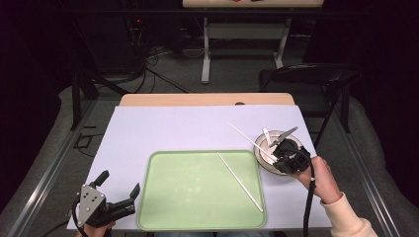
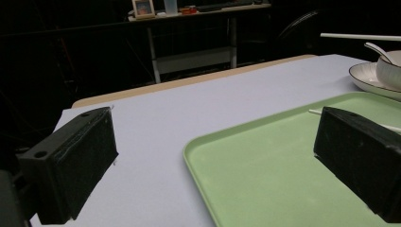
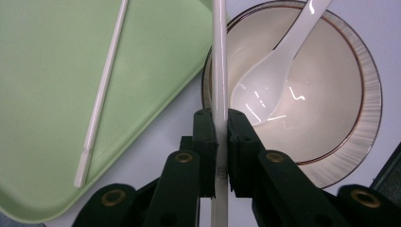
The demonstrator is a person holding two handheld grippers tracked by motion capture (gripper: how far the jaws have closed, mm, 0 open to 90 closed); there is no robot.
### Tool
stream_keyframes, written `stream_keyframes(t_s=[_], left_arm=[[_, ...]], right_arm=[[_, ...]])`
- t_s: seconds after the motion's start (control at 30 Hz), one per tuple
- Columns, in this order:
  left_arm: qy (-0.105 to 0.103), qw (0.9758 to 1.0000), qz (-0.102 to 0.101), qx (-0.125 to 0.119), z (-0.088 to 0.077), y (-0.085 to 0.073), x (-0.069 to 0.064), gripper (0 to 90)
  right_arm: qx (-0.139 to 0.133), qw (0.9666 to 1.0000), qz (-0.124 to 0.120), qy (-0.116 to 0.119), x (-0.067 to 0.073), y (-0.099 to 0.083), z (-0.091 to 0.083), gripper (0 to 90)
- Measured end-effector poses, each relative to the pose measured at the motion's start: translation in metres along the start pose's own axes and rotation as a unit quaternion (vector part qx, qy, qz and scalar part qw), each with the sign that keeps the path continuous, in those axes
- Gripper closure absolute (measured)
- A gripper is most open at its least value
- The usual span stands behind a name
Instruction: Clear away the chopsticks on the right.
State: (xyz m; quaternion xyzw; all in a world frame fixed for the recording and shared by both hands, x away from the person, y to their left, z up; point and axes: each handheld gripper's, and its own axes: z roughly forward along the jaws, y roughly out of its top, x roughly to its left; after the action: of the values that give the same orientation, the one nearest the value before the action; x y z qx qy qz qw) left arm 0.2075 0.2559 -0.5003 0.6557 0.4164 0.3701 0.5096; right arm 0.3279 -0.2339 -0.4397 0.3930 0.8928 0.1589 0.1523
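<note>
A green tray (image 1: 197,192) lies at the front middle of the white table cover, with one white chopstick (image 1: 239,181) lying across its right part. My right gripper (image 3: 221,125) is shut on a second white chopstick (image 3: 219,61), held over the rim of a beige bowl (image 3: 331,94). A white spoon (image 3: 269,80) rests inside that bowl. In the high view the right gripper (image 1: 282,160) is above the bowl (image 1: 271,165), and the held chopstick (image 1: 247,137) points up-left. My left gripper (image 1: 118,190) is open near the tray's front left corner, with nothing between its jaws.
The bowl sits on a plate (image 2: 366,75) just right of the tray (image 2: 283,175). A black chair (image 1: 316,79) stands beyond the table's far right corner. Another table (image 1: 247,19) is farther back, and cables lie on the floor.
</note>
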Motion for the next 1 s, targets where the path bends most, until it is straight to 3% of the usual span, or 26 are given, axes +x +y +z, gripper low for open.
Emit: stream_keyframes(t_s=[0.27, 0.7, 1.0], left_arm=[[0.001, 1.0, 0.0, -0.001, 0.0, 0.0, 0.0, 0.0], [0.0, 1.0, 0.002, -0.002, -0.001, 0.0, 0.0, 0.0], [0.001, 1.0, 0.001, -0.001, -0.001, 0.0, 0.0, 0.0]], right_arm=[[0.014, 0.9998, -0.013, 0.007, 0.013, 0.0, 0.013, 83.5], [0.029, 0.9995, -0.009, 0.01, 0.025, -0.006, 0.023, 83.5], [0.051, 0.9983, -0.001, 0.026, 0.039, -0.012, 0.036, 83.4]])
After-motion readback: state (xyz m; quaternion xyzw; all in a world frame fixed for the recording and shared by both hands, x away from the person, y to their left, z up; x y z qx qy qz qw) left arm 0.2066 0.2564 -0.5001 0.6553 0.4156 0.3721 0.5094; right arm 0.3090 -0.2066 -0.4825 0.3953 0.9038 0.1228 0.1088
